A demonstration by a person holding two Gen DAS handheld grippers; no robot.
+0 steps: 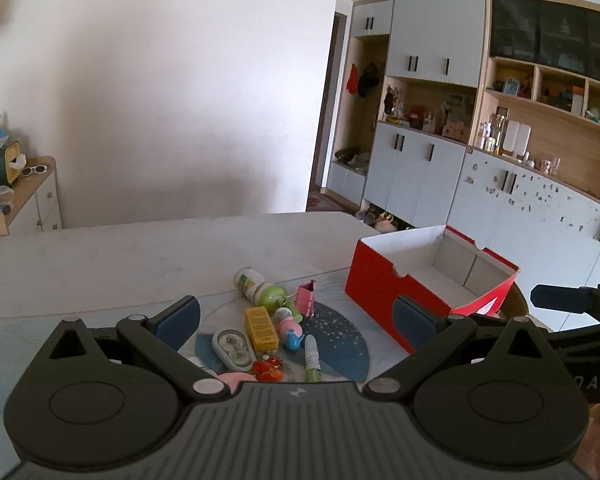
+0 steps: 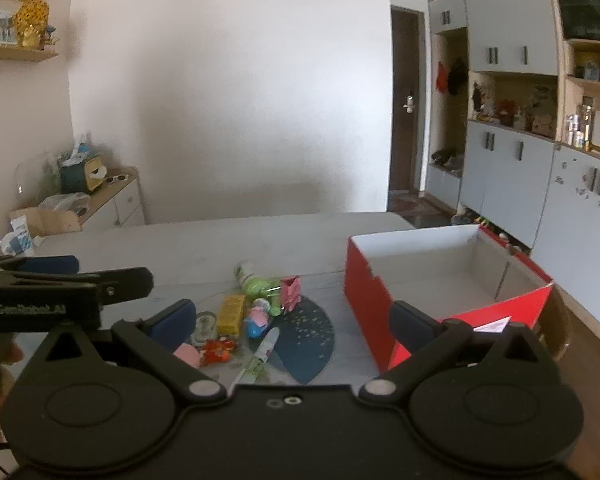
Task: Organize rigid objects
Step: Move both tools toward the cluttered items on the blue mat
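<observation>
A pale table fills the foreground. Its small clutter lies near the near edge on a dark mat, partly cut off by the left gripper. The red box stands empty towards the right edge. Both the left and right gripper gape, holding nothing. The far half lies bare.

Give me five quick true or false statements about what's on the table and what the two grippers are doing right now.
1. The red cardboard box with a white inside holds several toys. False: it looks empty.
2. The left gripper is open. True.
3. The right gripper clamps the yellow carton. False: its fingers are open and hold nothing.
4. The pink binder clip lies on the table, outside the box. True.
5. The white marker pen stands upright. False: it lies flat.
</observation>
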